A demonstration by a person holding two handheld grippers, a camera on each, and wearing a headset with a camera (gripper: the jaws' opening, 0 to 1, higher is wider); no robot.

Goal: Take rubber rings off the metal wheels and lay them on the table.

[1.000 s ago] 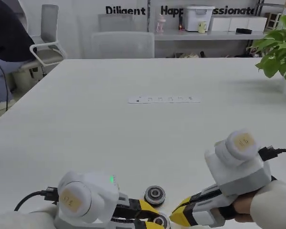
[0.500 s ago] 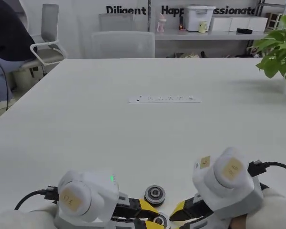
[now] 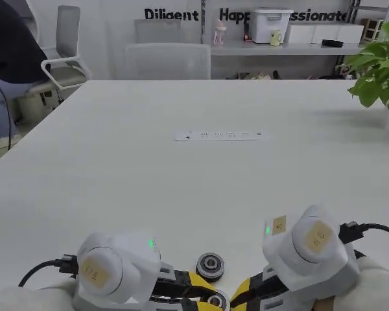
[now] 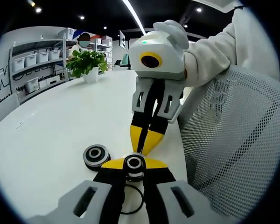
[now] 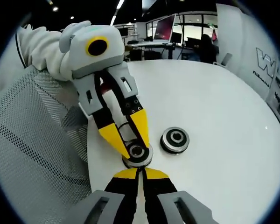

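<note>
– Where is the wheel being worked on, and how does it lie?

– The metal wheel (image 4: 135, 163) lies flat at the near edge of the white table (image 3: 181, 181). Its bore faces up, so its axis stands upright. A dark band runs round its rim.

– What has hold of it?

– The left gripper (image 5: 136, 150). Its yellow-tipped jaws are opened only to the wheel's width and press on the rim from opposite sides. I cannot tell whether the wheel rests on the table or is lifted just off it.

– And the other tool?

– The right gripper (image 5: 140, 171) points straight at the left one, head-on. Its jaws are drawn together with only a thin slit between them, and their tips touch the rim of the clamped wheel. Whether they pinch any rubber there is too small to tell.

– Is any ring off yet?

– One thin black rubber ring (image 4: 140, 200) lies flat on the table under the left gripper's jaws, partly hidden by them.

– What else is close by?

– A second metal wheel (image 3: 211, 264) lies flat just beside the clamped one, bore up, with neither gripper touching it. Further out, a strip of sockets (image 3: 223, 135) sits mid-table, and a potted plant (image 3: 379, 65) stands at the far right.
</note>
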